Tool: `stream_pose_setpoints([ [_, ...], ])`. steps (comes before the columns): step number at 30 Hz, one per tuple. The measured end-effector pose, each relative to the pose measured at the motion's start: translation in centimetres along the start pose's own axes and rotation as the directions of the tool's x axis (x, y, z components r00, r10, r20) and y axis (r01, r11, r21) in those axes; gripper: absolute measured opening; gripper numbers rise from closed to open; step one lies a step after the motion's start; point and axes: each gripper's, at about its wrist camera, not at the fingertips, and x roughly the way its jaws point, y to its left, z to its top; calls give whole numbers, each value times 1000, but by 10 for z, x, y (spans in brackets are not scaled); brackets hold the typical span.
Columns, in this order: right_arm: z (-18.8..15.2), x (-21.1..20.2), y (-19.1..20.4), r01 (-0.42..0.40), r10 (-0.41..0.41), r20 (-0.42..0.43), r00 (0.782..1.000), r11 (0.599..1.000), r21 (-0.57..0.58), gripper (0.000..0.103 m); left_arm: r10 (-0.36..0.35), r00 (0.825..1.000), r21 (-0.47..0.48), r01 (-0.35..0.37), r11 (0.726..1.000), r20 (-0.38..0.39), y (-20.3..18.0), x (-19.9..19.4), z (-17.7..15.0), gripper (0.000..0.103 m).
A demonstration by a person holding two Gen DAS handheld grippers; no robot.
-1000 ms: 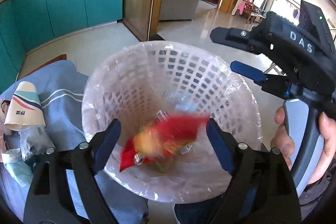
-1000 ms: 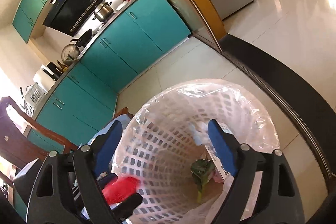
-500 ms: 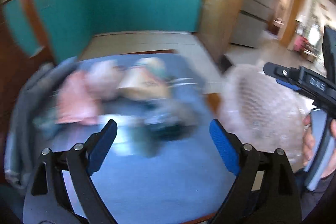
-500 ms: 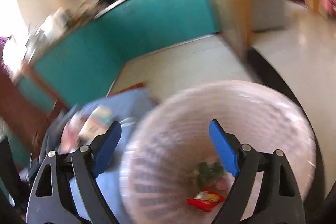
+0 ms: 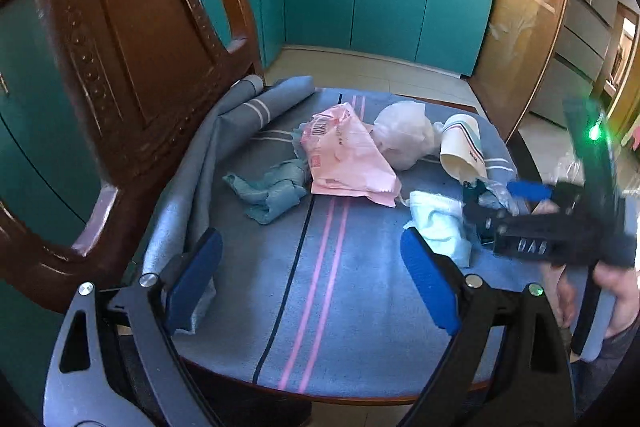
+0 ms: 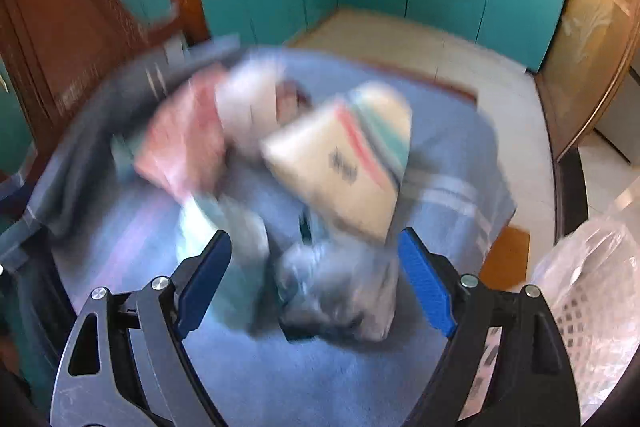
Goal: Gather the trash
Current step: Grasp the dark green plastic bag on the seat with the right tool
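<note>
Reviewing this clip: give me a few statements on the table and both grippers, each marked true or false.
1. The paper cup lies on its side on the blue cloth. True.
2. The left gripper is shut on the pink wrapper. False: it is open and empty.
3. The right gripper is open. True.
4. The teal rag lies right of the cup. False: it lies left of the wrapper.
5. The white basket sits on the cloth. False: it stands beyond the table edge.

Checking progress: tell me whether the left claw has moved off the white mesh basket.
Yes. The left claw swung from over the basket to above the blue striped tablecloth.
</note>
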Motion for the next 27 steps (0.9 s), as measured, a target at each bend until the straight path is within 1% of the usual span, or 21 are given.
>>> stream_pose_setpoints([
  [2,-6,3,-3,-23,23,-21,1000,1000,16,84,-16,1000,-10,16,1000,-5,-2,1,-2,91],
  [4,-12,4,-3,-68,69,-48,996,998,5,81,-18,1000,1,19,1000,-14,-10,4,-4,91],
  [5,-13,3,-3,-84,84,-54,995,996,3,74,-18,1000,7,18,1000,-15,-13,3,-4,91],
  [6,-16,3,-3,-106,106,-66,992,994,3,64,-17,1000,12,17,1000,-10,-16,2,-3,91],
  [8,-20,3,-3,-131,131,-85,988,991,3,54,-17,1000,16,17,1000,-1,-19,0,-2,91],
  [12,-23,-6,0,-166,164,-82,983,986,-18,53,-3,1000,21,2,1000,6,-22,-4,-1,92],
  [17,-31,-26,8,-235,230,-79,970,970,-68,53,8,1000,11,-8,1000,0,-24,-2,-2,92],
  [22,-39,-25,25,-262,250,-108,962,959,-113,53,27,1000,-9,-27,1000,1,-22,-1,-3,92],
  [27,-41,-22,28,-274,261,-117,958,956,-110,53,48,999,-31,-48,998,-9,-16,1,-6,92],
])
